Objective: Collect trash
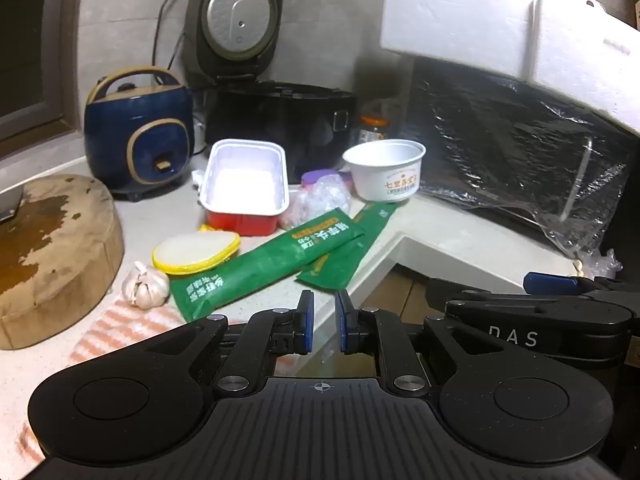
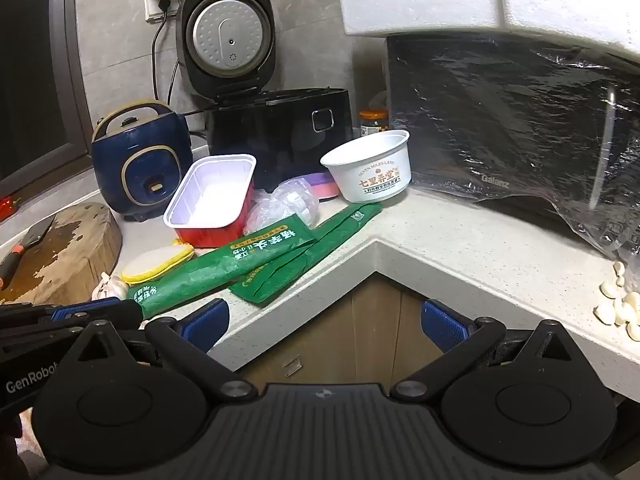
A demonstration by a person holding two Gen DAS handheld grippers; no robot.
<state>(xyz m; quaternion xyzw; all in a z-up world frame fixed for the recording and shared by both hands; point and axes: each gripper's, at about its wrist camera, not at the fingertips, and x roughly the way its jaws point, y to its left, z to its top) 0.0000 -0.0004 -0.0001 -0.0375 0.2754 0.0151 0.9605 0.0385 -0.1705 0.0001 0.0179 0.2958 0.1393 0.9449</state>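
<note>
Left wrist view: left gripper [image 1: 324, 326] low at the counter's front edge, blue pads nearly together with a narrow gap, nothing between them. Just beyond the tips, 2 green wrappers, the long green wrapper [image 1: 264, 262] slanting from near the garlic bulb [image 1: 145, 285] up toward the white paper bowl [image 1: 385, 169], the second green wrapper [image 1: 349, 248] beside it and partly under it. Red-sided tray [image 1: 245, 184] with white inside upright behind them, a yellow-rimmed lid [image 1: 196, 251] flat at its front left corner, crumpled clear plastic [image 1: 320, 200] between tray and bowl. Round wooden chopping block [image 1: 52, 256] far left, blue rice cooker [image 1: 138, 132] and black rice cooker [image 1: 276, 120] with raised lid at the back. Right gripper [image 1: 552, 300] visible at the right edge, seen side-on; opening cannot be judged from here.

Right wrist view: right gripper [image 2: 324, 326] off the inner corner of the L-shaped countertop [image 2: 460, 248], fingers spread wide, empty, cabinet front below between them. Same trash cluster ahead and left: tray [image 2: 212, 204], bowl [image 2: 370, 174], plastic [image 2: 284, 204], both wrappers [image 2: 224, 268] [image 2: 308, 258] reaching toward the counter edge. Plastic-wrapped black microwave [image 2: 512, 128] at right, peeled garlic cloves [image 2: 620, 304] on the counter near the right edge. Left gripper [image 2: 80, 314] at lower left, over the near end of the long wrapper.
</note>
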